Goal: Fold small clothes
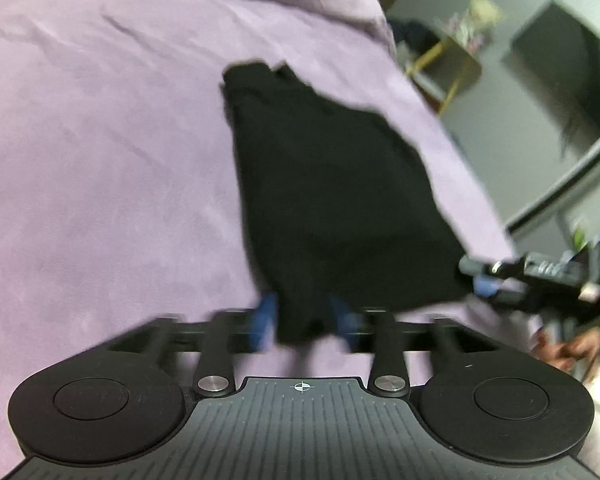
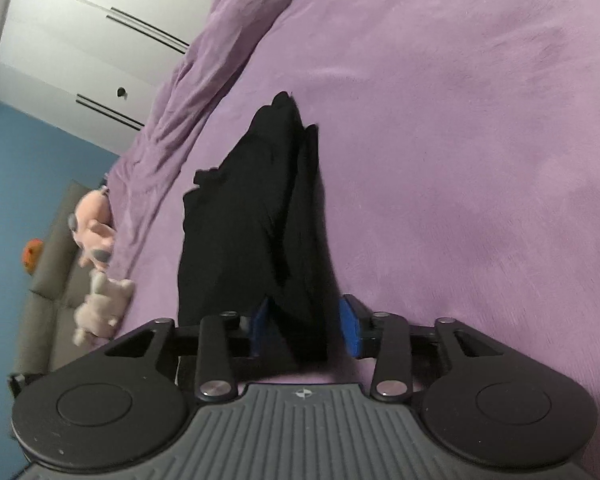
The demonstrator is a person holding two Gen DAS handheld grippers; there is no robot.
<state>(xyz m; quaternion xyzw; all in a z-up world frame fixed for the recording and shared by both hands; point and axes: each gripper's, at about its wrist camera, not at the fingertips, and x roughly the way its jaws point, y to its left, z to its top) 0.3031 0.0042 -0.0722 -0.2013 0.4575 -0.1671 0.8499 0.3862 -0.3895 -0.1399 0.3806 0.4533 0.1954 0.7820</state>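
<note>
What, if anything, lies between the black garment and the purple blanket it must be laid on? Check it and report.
Nothing visible does. The black garment hangs between the blue pads of the right tool and of the left tool, over bare purple blanket. The stuffed toys sit off at the bed's edge, clear of it.

Dim, soft indoor light, perhaps from overhead; left view motion-blurred, right sharper, both bent at the edges.
</note>
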